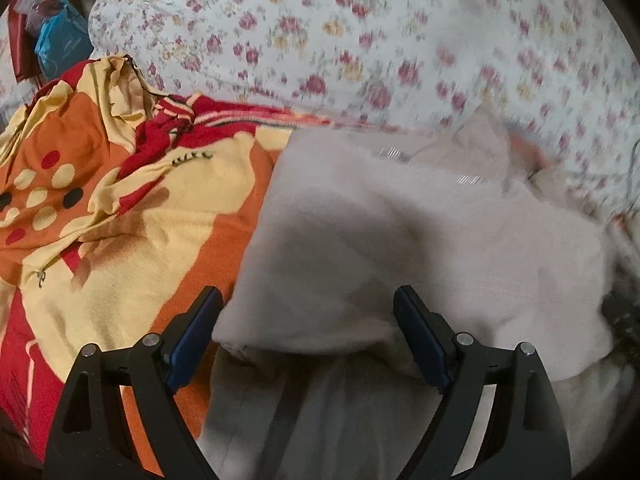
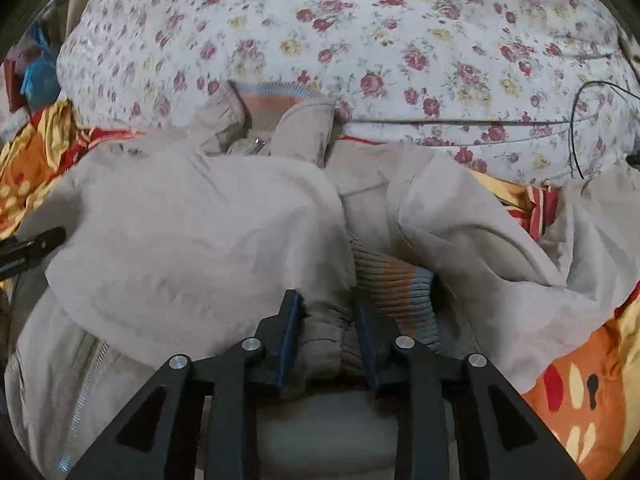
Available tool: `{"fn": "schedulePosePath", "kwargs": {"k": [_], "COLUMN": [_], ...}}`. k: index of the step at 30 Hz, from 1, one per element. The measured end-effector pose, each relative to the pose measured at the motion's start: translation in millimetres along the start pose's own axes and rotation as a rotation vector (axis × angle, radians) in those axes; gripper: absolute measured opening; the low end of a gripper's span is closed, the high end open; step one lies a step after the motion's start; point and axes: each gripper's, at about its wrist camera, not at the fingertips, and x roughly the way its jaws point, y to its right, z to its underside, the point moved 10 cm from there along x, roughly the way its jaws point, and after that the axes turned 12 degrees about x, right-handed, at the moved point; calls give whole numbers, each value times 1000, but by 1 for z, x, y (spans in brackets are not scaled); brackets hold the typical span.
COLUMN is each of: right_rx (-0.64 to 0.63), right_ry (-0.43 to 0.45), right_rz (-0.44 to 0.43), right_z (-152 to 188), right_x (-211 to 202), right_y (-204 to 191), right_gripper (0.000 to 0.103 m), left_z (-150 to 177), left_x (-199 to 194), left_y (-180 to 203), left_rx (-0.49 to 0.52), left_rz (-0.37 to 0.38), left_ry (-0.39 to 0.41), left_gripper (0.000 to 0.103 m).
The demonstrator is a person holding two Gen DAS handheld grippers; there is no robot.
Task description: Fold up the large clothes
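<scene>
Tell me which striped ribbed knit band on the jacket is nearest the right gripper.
The lower ribbed band, right beside the right gripper. The other striped band is the collar, far off against the floral quilt.

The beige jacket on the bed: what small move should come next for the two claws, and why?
Probably draw the right claw back off the ribbed cuff. Its pads stand apart around the sleeve end, so the sleeve looks laid down across the beige jacket. The left claw is wide open over the folded edge, holding nothing, so it could then take that edge for the next fold.
</scene>
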Motion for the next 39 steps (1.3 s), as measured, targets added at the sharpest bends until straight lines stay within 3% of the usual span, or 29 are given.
{"fn": "schedulePosePath", "kwargs": {"k": [2, 5, 10, 12, 13, 14, 16, 20, 24, 26, 31, 33, 34, 36, 39], "right_rx": [23, 65, 53, 81, 111, 138, 197, 347, 472, 511, 615, 609, 611, 624, 642], "right_ry": [1, 14, -29, -27, -2, 33, 114, 141, 113, 120, 172, 191, 200, 217, 241], "right_rz": [-32, -90, -84, -126, -163, -182, -134, 61, 148, 236, 297, 323, 318, 282, 275], "right_z": [-3, -6, 0, -9, -19, -28, -51, -68, -63, -55, -50, -55, -59, -66, -74], "right_x": [-10, -23, -12, -27, -40, -52, -74, -77, -64, -64, -76, -79, -81, -84, -91], "right_y": [-4, -3, 0, 1, 4, 11, 42, 131, 204, 241, 301, 316, 321, 331, 349], "right_gripper": [38, 53, 54, 54, 55, 63, 72, 72, 69, 70, 68, 56, 53, 37, 38], "left_z": [-8, -11, 3, 2, 3, 3, 4, 5, 4, 4, 4, 4, 4, 4, 4], "left_x": [-13, -11, 17, 15, 16, 17, 19, 19, 21, 22, 23, 24, 24, 24, 24], "left_y": [4, 12, 23, 22, 21, 21, 21, 22, 23, 23, 23, 23, 24, 24, 24], "left_rx": [-39, -20, 62, 52, 50, 48, 50, 48, 42, 41, 43, 43, 42, 43, 41], "left_rz": [47, 55, 25, 31, 34, 35, 30, 30, 31, 30, 21, 20, 21, 20, 22], "left_ry": [55, 54, -54, -46, -48, -50, -53, -56, -58, -58, -56, -55, -55, -56, -57], "left_gripper": [88, 88, 88, 88, 88, 88, 89, 89, 90, 91, 92, 92, 93, 93, 95]}}
